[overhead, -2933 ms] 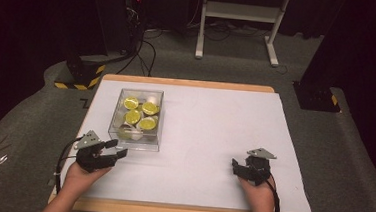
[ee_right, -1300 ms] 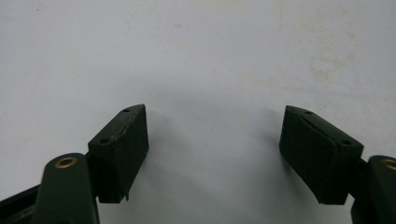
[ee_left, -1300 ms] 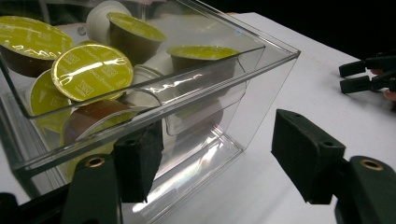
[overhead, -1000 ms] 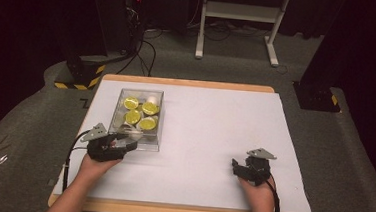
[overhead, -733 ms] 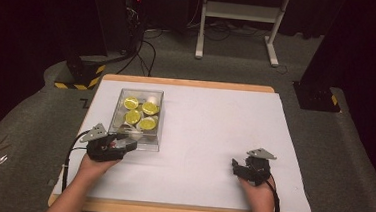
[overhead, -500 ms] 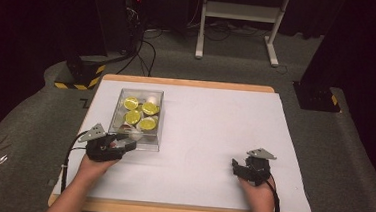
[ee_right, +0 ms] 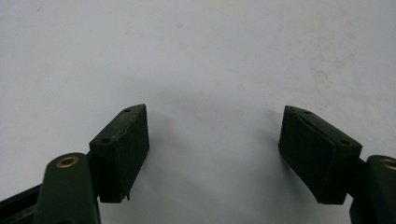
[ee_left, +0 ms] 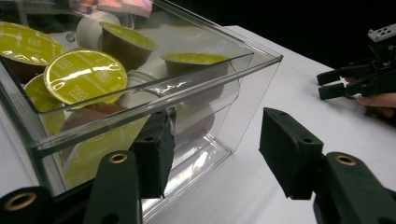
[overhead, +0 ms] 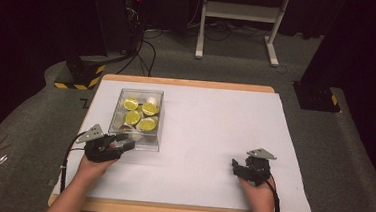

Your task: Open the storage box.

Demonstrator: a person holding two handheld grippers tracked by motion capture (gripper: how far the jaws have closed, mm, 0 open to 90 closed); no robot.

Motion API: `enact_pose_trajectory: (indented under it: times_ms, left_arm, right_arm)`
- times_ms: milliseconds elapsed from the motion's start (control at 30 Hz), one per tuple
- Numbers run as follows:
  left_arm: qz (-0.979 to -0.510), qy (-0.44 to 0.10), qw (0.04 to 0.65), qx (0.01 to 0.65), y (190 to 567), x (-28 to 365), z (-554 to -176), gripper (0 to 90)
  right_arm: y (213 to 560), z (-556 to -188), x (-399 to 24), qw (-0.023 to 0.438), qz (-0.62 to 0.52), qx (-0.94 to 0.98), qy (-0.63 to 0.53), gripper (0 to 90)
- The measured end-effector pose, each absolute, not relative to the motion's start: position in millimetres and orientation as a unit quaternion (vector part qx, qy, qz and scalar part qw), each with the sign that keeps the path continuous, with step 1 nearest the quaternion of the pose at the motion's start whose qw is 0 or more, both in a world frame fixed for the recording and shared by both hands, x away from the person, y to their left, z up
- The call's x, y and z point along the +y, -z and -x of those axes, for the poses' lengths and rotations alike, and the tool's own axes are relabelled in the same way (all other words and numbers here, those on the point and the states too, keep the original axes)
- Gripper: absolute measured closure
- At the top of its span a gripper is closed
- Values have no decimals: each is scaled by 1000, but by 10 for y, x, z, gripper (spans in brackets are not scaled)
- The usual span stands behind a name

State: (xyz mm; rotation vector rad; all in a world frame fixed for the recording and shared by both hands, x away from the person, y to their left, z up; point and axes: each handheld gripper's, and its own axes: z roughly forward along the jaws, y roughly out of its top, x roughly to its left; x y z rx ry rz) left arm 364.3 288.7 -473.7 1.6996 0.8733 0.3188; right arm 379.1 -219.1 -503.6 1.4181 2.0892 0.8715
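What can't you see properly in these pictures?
- Print on the yellow-lidded coffee capsules: too small, high view; blurred, left gripper view.
- Lower capsules: covered by upper ones in the clear plastic box.
- Left gripper: one pad behind the box's corner; contact unclear.

We see a clear plastic box [ee_left: 219, 70], glossy and smooth, its walls throwing bright reflections, and in it coffee capsules [ee_left: 84, 77] with shiny yellow-green foil lids. The table [overhead: 214, 138] is covered with a matt white sheet that looks like paper, faintly stained in the right gripper view, with a pale wood edge showing round it. The pads [ee_left: 152, 156] of the left gripper [ee_left: 210, 154] look like matt, slightly rough black foam, with brass-coloured metal rivets in the smooth black plastic jaws behind them.
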Motion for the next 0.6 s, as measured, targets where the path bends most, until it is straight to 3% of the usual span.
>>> enact_pose_trajectory:
  times_ms: [600]
  left_arm:
    - [-728,-124,569,362,4737,2913,-3556,457]
  right_arm:
    - [5035,-3792,-2192,233,-516,761,-317,245]
